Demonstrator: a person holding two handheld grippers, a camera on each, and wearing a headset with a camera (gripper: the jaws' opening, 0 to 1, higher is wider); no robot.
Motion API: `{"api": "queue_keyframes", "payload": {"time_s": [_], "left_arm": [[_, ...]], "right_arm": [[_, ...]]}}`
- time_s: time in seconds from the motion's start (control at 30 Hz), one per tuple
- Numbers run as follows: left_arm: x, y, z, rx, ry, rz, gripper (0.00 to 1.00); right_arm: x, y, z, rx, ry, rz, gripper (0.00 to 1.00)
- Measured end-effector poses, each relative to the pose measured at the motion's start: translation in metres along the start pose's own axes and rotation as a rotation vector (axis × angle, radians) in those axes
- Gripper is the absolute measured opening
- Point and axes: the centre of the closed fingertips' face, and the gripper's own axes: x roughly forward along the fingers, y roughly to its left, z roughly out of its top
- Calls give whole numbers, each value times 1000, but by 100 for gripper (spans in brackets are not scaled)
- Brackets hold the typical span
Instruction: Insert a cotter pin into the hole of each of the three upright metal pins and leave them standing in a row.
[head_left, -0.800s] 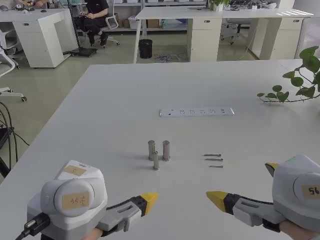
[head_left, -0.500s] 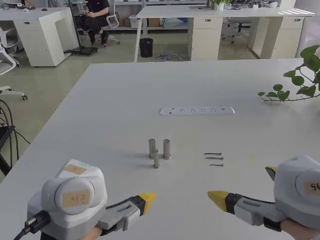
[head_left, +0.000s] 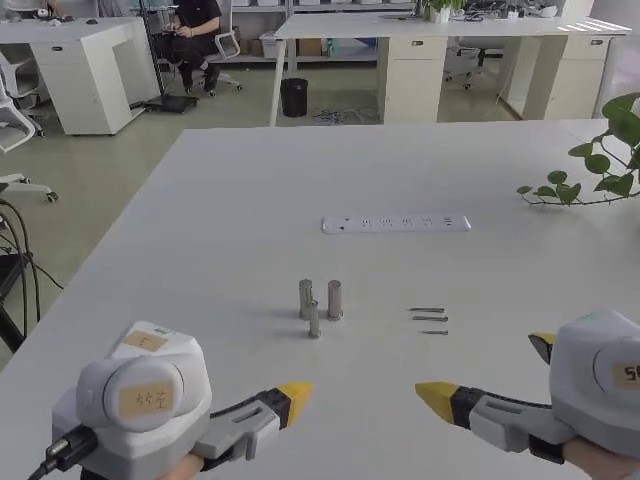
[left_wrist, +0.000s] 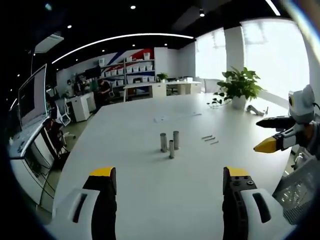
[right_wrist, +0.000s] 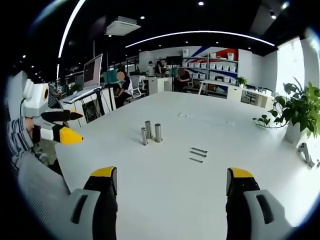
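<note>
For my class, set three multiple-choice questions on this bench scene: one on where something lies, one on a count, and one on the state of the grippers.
1. In the head view, where do the cotter pins lie relative to the metal pins?
A) to their left
B) to their right
C) on top of them

2. How many metal pins stand on the table?
A) two
B) three
C) five

3. The left gripper and right gripper are:
A) both open and empty
B) both shut on metal pins
C) both shut on cotter pins

Answers:
1 B: the cotter pins lie apart, to the right.
2 B: three stand in a cluster.
3 A: each gripper view shows its jaws wide apart with nothing between them.
</note>
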Motion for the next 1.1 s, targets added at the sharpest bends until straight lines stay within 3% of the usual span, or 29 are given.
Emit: {"api": "queue_keyframes", "payload": {"time_s": [0.2, 1.1], "left_arm": [[1, 1, -4, 9, 11, 1, 87], [-2, 2, -2, 9, -6, -3, 86]], "right_arm": [[0, -1, 1, -1, -9, -2, 91], [0, 3, 3, -18, -12, 9, 93]]}}
